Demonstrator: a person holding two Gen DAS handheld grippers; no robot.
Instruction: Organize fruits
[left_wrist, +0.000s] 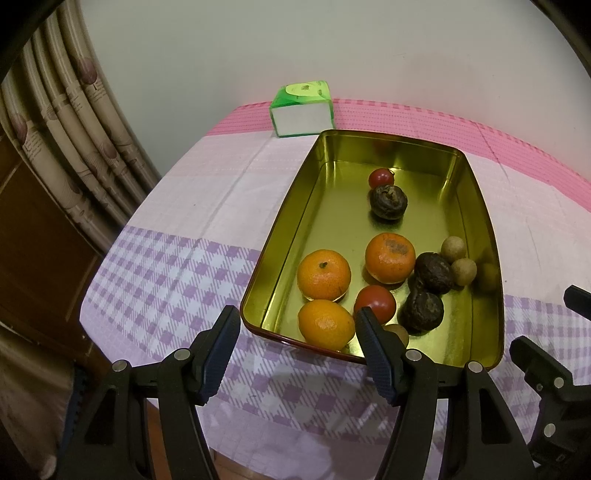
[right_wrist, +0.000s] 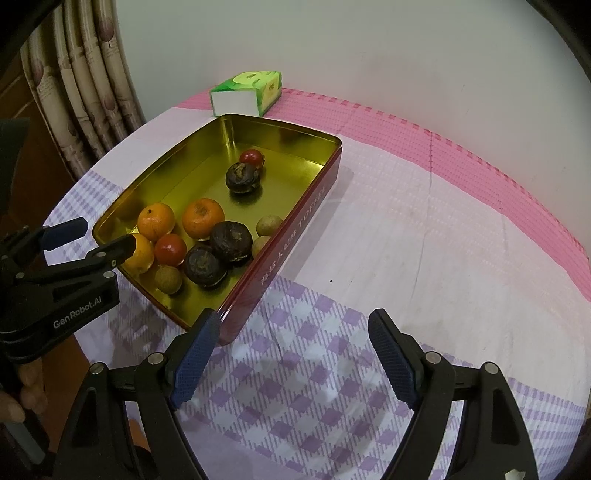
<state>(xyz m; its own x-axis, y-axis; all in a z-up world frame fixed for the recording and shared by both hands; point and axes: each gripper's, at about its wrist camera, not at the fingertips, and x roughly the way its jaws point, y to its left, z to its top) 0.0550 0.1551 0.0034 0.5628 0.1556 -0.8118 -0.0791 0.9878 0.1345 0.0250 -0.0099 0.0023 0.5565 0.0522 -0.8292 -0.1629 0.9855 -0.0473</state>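
Blue-padded jaws of the left gripper (left_wrist: 295, 328) stand apart with nothing between them, hovering over the near end of the gold tin (left_wrist: 284, 221); the right gripper (right_wrist: 293, 343) also has its jaws apart and empty, over the checked cloth (right_wrist: 332, 387) just beside the tin's near corner.

All the fruit sits inside the tin, crowded toward its near end: three mandarins (left_wrist: 324, 274), two cherry tomatoes (left_wrist: 375, 301), three dark wrinkled fruits, perhaps passion fruit (left_wrist: 430, 271), and small tan longans (left_wrist: 453, 249). One tomato and one dark fruit lie apart, toward the far end.

Risks, as I judge them: the fruits touch one another, so closing on one may nudge a neighbour and send the round ones rolling. A tomato could split under a hard squeeze. Longans tucked against the tin's wall leave little room for a pad. A jaw catching the rim could shift the tin on the cloth.

Writing: "GenRobot.AI" on the left gripper's body in the right wrist view; "TOFFEE" with Chinese characters on the tin's red side. Print on the green tissue pack (right_wrist: 251, 92) at the tabletop's far edge is too small to read.
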